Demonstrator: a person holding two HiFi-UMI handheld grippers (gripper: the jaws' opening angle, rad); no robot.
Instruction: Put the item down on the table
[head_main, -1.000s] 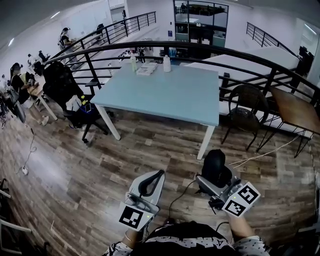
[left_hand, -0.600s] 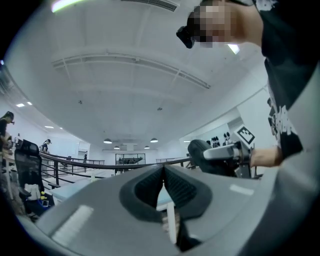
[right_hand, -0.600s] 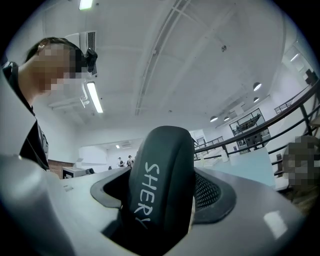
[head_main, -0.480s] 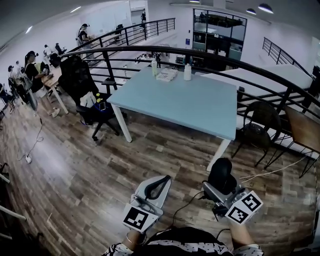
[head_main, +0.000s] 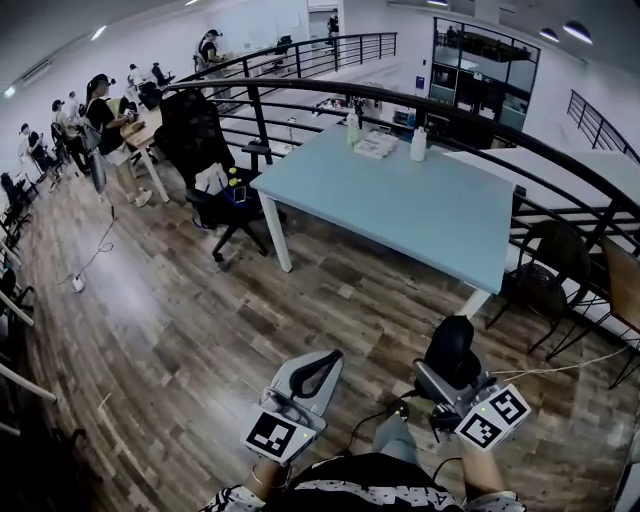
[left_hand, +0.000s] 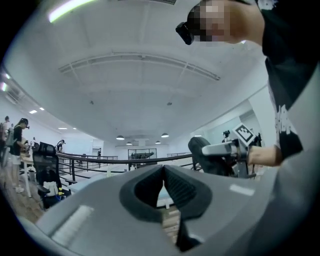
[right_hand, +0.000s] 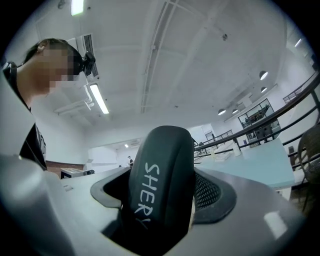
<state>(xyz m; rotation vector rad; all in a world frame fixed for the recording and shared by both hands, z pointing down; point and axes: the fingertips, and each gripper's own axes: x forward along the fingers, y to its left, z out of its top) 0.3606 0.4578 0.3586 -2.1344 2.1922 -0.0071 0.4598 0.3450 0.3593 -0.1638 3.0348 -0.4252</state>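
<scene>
Right tool (head_main: 447, 372) is clenched on a black rounded item with white lettering (head_main: 452, 346), held low over the brown wood-plank floor (head_main: 180, 330) at the near right. Up close, the item (right_hand: 160, 185) stands wedged between that tool's (right_hand: 161, 200) 2 jaws, its domed end poking up past them, with the letters "SHER" running down its face.

Left tool (head_main: 322, 362) sits just to the left, also low and near. Its (left_hand: 163, 175) jaws are pressed together with nothing caught between them.

The pale blue rectangular worktop (head_main: 400, 205) stands well apart from both tools, further off across the floor, so the item is not down on it yet. At its far edge are 2 white bottles (head_main: 418, 146) and a stack of white papers (head_main: 376, 146). A curved black metal railing (head_main: 300, 92) sweeps round behind it, and a black office chair (head_main: 205, 150) stands at its left end.
</scene>
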